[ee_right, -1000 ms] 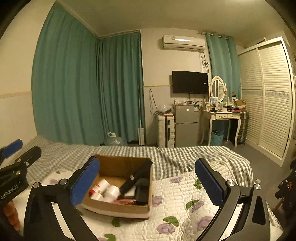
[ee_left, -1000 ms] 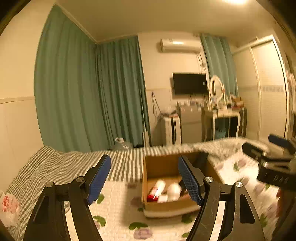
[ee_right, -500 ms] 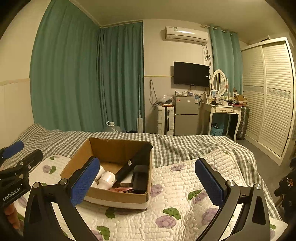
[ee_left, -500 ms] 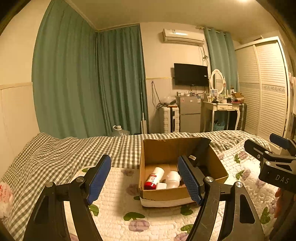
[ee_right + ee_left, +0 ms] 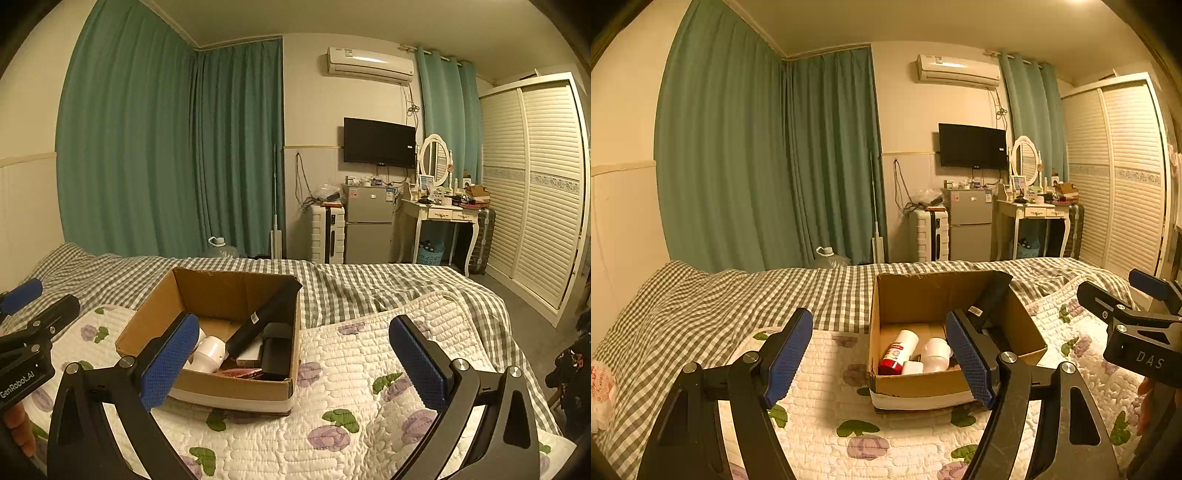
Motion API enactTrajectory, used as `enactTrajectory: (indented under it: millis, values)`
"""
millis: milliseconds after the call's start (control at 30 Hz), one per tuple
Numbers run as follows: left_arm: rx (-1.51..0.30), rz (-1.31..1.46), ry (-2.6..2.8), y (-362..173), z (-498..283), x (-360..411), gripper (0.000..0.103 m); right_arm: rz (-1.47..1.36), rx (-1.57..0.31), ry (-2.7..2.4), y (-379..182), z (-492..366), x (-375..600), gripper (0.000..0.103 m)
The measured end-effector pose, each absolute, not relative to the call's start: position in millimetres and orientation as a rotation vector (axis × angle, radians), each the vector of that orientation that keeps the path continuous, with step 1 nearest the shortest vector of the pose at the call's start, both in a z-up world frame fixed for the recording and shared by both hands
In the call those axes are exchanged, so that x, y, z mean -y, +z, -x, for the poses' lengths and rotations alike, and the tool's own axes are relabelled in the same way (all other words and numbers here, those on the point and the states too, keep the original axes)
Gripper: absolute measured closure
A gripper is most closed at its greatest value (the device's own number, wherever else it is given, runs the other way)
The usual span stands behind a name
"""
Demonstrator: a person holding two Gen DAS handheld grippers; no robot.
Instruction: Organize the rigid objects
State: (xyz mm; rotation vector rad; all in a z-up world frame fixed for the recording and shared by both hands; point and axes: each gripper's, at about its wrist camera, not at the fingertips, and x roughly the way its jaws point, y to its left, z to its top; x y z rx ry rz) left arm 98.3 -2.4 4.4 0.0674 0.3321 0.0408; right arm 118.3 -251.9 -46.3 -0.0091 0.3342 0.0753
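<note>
Left wrist view shows the left claw spread wide and holding nothing, raised over the floral quilt in front of the cardboard box. Its right blue pad overlaps the box's near right part. Inside the box, a red-and-white bottle lies against the left wall, a white cup lies just beside it, and a long black bar leans up against the right wall. Right of the box, the right claw enters the view. Right wrist view shows the right claw released too, gripping nothing, with the box behind its left pad. The box rests on the quilt, and the checked bedspread lies beyond it.
</note>
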Motion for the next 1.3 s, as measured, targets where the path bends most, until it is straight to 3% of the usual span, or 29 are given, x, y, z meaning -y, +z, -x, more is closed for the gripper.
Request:
enactTrajectory:
  millis: [1300]
  values:
    - [-0.346,-0.073,0.047,1.6,-100.8,1.9,0.025,0.018,-0.361,0.065,-52.2,-120.8,252.5,0.000]
